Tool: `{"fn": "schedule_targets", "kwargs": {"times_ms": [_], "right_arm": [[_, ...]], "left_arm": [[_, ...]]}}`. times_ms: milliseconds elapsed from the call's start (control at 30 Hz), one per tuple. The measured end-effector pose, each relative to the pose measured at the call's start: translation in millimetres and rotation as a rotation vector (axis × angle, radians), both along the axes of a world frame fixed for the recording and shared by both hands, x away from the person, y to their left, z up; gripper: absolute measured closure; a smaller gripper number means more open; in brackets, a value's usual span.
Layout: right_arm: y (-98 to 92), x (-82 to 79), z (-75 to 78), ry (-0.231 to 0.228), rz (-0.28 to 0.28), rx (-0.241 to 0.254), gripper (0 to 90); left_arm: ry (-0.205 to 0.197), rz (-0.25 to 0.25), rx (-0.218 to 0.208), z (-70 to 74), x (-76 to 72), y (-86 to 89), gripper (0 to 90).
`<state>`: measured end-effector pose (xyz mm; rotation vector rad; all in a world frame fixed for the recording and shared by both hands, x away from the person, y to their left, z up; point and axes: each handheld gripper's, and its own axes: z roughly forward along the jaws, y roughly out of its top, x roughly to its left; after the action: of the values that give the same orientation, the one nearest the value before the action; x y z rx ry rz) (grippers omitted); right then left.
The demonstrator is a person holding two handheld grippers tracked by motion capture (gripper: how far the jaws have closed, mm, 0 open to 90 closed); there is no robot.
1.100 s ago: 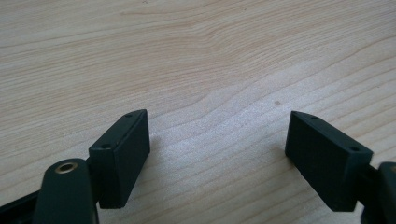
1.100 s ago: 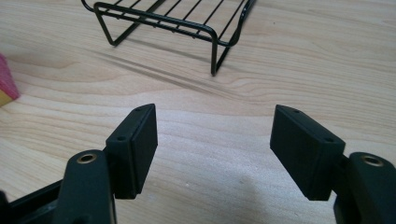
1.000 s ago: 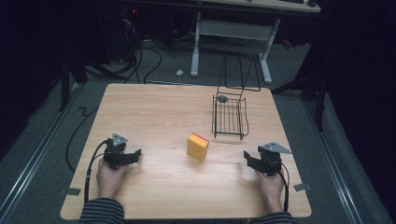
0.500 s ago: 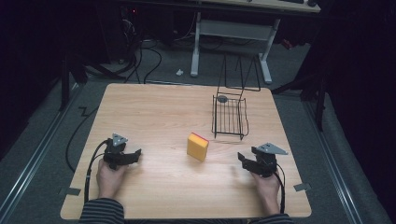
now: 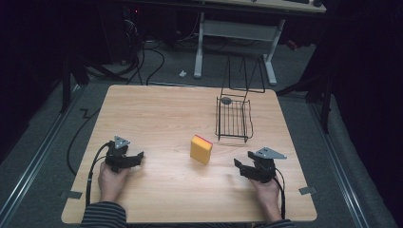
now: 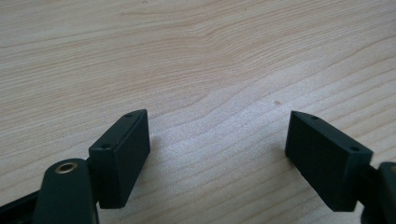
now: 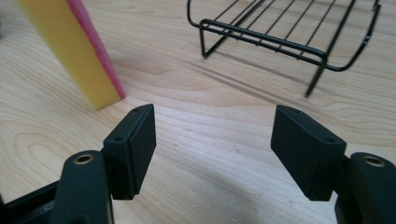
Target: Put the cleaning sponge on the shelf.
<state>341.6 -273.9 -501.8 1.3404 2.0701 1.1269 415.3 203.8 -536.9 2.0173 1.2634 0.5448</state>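
Upright yellow sponge block with pink edge (image 5: 201, 148) could topple if the released, empty right gripper (image 5: 242, 167) nudges it; left gripper (image 5: 137, 158) idles released.

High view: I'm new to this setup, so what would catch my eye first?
The yellow sponge with a pink face, standing on edge mid-table. Behind it to the right sits a black wire basket. The left gripper and right gripper rest open on the wooden table, either side of the sponge.
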Motion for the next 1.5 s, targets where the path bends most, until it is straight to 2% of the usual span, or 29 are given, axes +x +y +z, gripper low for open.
{"fn": "schedule_targets", "kwargs": {"times_ms": [300, 667, 767, 967, 1100, 1300, 1500], "right_arm": [[22.1, -0.3, 3.9, -0.007, 0.077, -0.012, 31.2], [53.9, 7.6, 11.0, -0.020, 0.169, -0.026, 31.1], [59.6, 8.8, 14.0, -0.024, 0.185, -0.003, 31.1], [72.6, 15.0, 15.9, -0.026, 0.222, -0.011, 31.0], [80.5, 19.2, 18.5, -0.034, 0.236, -0.001, 31.0], [91.6, 29.2, 17.2, -0.034, 0.240, -0.033, 30.5], [98.8, 39.0, 12.9, -0.017, 0.252, -0.009, 30.7]], "left_arm": [[0.000, 0.000, 0.000, 0.0, 0.0, 0.0, 22.5], [0.000, 0.000, 0.000, 0.0, 0.0, 0.0, 22.5], [0.000, 0.000, 0.000, 0.0, 0.0, 0.1, 22.5], [0.000, 0.000, 0.000, 0.0, 0.0, 0.0, 22.5], [0.000, 0.000, 0.000, 0.0, 0.0, 0.0, 22.5], [0.000, 0.000, 0.000, 0.0, 0.0, 0.0, 22.5], [0.000, 0.000, 0.000, 0.0, 0.0, 0.0, 22.5]]}}
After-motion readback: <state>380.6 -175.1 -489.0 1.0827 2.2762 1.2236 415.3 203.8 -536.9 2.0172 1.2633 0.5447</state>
